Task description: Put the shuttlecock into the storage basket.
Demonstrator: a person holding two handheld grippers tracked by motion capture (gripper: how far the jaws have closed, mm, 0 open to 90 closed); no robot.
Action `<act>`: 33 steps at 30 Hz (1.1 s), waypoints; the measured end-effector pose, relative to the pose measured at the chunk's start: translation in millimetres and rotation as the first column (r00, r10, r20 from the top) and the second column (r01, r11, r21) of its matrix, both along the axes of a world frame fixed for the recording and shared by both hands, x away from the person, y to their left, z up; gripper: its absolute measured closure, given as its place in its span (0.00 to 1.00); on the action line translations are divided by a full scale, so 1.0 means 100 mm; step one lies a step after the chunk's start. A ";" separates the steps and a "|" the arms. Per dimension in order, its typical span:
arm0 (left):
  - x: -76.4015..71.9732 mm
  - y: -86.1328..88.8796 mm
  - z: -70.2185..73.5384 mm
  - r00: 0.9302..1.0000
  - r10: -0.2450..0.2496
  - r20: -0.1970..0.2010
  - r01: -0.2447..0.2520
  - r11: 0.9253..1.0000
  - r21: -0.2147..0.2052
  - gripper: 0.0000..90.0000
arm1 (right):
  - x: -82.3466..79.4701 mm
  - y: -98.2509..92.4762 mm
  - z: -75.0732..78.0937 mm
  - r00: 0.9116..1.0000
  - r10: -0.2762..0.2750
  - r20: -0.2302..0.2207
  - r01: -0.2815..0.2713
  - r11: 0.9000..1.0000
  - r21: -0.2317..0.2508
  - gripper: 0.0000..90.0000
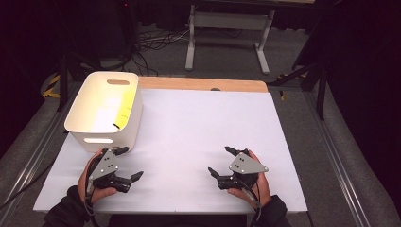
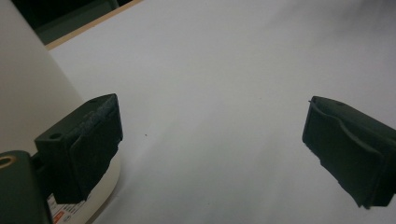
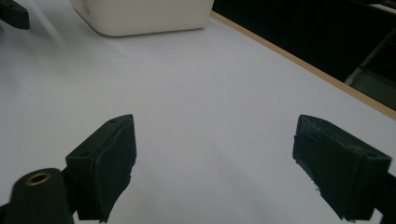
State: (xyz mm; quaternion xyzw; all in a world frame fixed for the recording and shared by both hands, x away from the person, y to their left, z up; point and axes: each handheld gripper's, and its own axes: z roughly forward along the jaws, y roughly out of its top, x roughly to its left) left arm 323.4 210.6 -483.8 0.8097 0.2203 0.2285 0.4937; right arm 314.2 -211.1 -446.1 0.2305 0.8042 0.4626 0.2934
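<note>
While both tools rest spread and empty low in the frame, the white bin (image 1: 105, 109) sits at upper left. It lies just beside the left tool (image 1: 132, 163), well apart from the right tool (image 1: 221, 161).

A white rectangular plastic bin with cut-out handles (image 1: 105, 109) stands on the far left part of the white-topped table with a wooden far edge (image 1: 208, 123), its near wall close to the table's left side. The left hand-held black two-jaw gripper (image 1: 128, 163) sits at the near left of the table, just in front of the bin's near wall; in the left gripper view one jaw lies right beside that wall. The right hand-held black two-jaw gripper (image 1: 221, 161) sits at the near right, well apart from the bin, which lies far ahead and to the left in the right gripper view (image 3: 140, 16). Bare tabletop lies between the two grippers. Behind the table, on the floor, stands a grey metal frame with two legs (image 1: 229, 35), with cables (image 1: 151, 45) lying to its left.
</note>
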 end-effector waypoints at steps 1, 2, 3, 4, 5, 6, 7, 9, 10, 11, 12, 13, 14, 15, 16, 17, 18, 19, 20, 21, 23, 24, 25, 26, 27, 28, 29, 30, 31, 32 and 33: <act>0.00 0.02 0.00 1.000 -0.001 -0.002 0.001 1.000 -0.008 0.06 | 0.00 0.00 -0.01 1.000 0.000 0.000 0.000 1.000 -0.001 0.16; -0.01 0.03 0.00 1.000 0.005 -0.005 -0.005 1.000 -0.017 0.06 | 0.00 0.00 -0.01 1.000 0.000 0.000 0.000 1.000 -0.001 0.16; -0.01 0.04 -0.01 1.000 0.006 -0.004 -0.007 1.000 -0.017 0.06 | 0.00 0.00 -0.02 1.000 -0.001 -0.002 0.001 1.000 -0.001 0.16; -0.01 0.05 -0.01 1.000 0.008 0.002 -0.008 1.000 -0.018 0.06 | 0.00 -0.01 -0.02 1.000 -0.001 -0.003 0.001 1.000 -0.004 0.16; -0.01 0.05 0.00 1.000 0.009 0.004 -0.009 1.000 -0.022 0.06 | -0.01 -0.01 -0.02 1.000 -0.001 -0.003 0.001 1.000 -0.007 0.16; -0.01 0.05 0.00 1.000 0.011 0.007 -0.010 1.000 -0.025 0.06 | -0.01 -0.01 -0.03 1.000 -0.002 -0.002 0.002 1.000 -0.006 0.16; -0.01 0.04 0.01 1.000 0.012 0.011 -0.012 1.000 -0.027 0.06 | -0.01 -0.02 -0.03 1.000 -0.002 -0.002 0.002 1.000 -0.006 0.16; -0.01 0.04 0.01 1.000 0.021 0.014 -0.021 1.000 -0.020 0.05 | -0.01 -0.02 -0.03 1.000 0.001 0.001 -0.001 1.000 -0.004 0.16; -0.01 0.03 0.01 1.000 0.022 0.015 -0.022 1.000 -0.018 0.05 | -0.01 -0.01 -0.02 1.000 0.003 0.003 -0.003 1.000 -0.005 0.16; -0.01 0.03 0.01 1.000 0.024 0.017 -0.024 1.000 -0.018 0.05 | -0.02 -0.02 -0.02 1.000 0.004 0.005 -0.004 1.000 -0.004 0.16; -0.01 0.03 0.00 1.000 0.024 0.017 -0.024 1.000 -0.013 0.05 | -0.02 -0.02 -0.02 1.000 0.005 0.006 -0.005 1.000 -0.003 0.16; -0.01 0.02 0.00 1.000 0.024 0.017 -0.024 1.000 -0.013 0.05 | -0.02 -0.02 -0.02 1.000 0.003 0.009 -0.003 1.000 0.000 0.16; -0.01 0.02 0.00 1.000 0.022 0.017 -0.022 1.000 -0.015 0.05 | -0.03 -0.02 -0.02 1.000 0.002 0.011 -0.002 1.000 0.001 0.16; -0.02 0.01 0.00 1.000 0.021 0.016 -0.021 1.000 -0.014 0.05 | -0.03 -0.03 -0.02 1.000 0.000 0.012 0.000 1.000 0.005 0.16; -0.02 0.01 0.00 1.000 0.019 0.015 -0.019 1.000 -0.015 0.05 | -0.03 -0.03 -0.02 1.000 0.000 0.012 0.000 1.000 0.005 0.16; -0.02 0.00 0.01 1.000 0.013 0.017 -0.013 1.000 -0.013 0.05 | -0.04 -0.03 -0.02 1.000 0.000 0.014 0.000 1.000 0.003 0.16; -0.02 -0.01 0.01 1.000 0.012 0.021 -0.012 1.000 -0.012 0.05 | -0.04 -0.02 -0.03 1.000 -0.001 0.016 0.000 1.000 0.001 0.16; -0.02 -0.01 0.01 1.000 0.013 0.025 -0.013 1.000 -0.012 0.05 | -0.04 -0.02 -0.03 1.000 -0.002 0.014 0.002 1.000 -0.001 0.16; -0.02 -0.02 0.01 1.000 0.010 0.026 -0.010 1.000 -0.010 0.05 | -0.04 -0.02 -0.03 1.000 -0.002 0.009 0.002 1.000 -0.001 0.16; -0.02 -0.02 0.01 1.000 0.004 0.027 -0.004 1.000 -0.006 0.05 | -0.04 -0.02 -0.03 1.000 -0.003 0.009 0.003 1.000 0.000 0.16; -0.02 -0.02 0.01 1.000 0.000 0.025 0.000 1.000 -0.003 0.05 | -0.04 -0.03 -0.02 1.000 -0.006 0.016 0.006 1.000 0.000 0.16; -0.02 -0.02 0.01 1.000 -0.001 0.026 0.001 1.000 -0.007 0.05 | -0.04 -0.03 -0.03 1.000 -0.009 0.015 0.009 1.000 0.001 0.16; -0.02 -0.02 0.00 1.000 -0.003 0.024 0.003 1.000 -0.006 0.05 | -0.04 -0.03 -0.03 1.000 -0.012 0.012 0.012 1.000 0.000 0.16; -0.03 -0.02 0.00 1.000 -0.006 0.025 0.006 1.000 0.002 0.05 | -0.04 -0.03 -0.03 1.000 -0.012 0.010 0.012 1.000 0.001 0.16; -0.04 -0.03 0.01 1.000 -0.009 0.029 0.008 1.000 0.004 0.05 | -0.04 -0.02 -0.04 1.000 -0.011 0.008 0.011 1.000 0.002 0.16; -0.04 -0.03 0.01 0.999 -0.008 0.035 0.008 1.000 0.003 0.05 | -0.04 -0.02 -0.04 1.000 -0.010 0.007 0.010 1.000 -0.005 0.16; -0.04 -0.04 0.01 0.999 -0.007 0.037 0.007 1.000 0.004 0.05 | -0.05 -0.01 -0.05 1.000 -0.008 0.007 0.008 1.000 -0.010 0.16; -0.04 -0.04 0.01 0.999 -0.009 0.040 0.008 1.000 0.009 0.05 | -0.05 -0.01 -0.05 1.000 -0.007 0.006 0.007 1.000 -0.011 0.16; -0.04 -0.04 0.02 0.999 -0.011 0.037 0.011 1.000 0.008 0.05 | -0.05 0.00 -0.05 1.000 -0.005 0.007 0.005 1.000 -0.012 0.16; -0.03 -0.05 0.02 0.999 -0.014 0.037 0.014 1.000 0.009 0.05 | -0.05 0.00 -0.05 1.000 -0.004 0.008 0.004 1.000 -0.014 0.16; -0.03 -0.05 0.02 0.999 -0.014 0.037 0.014 1.000 0.010 0.05 | -0.05 -0.01 -0.05 1.000 -0.005 0.010 0.005 1.000 -0.015 0.16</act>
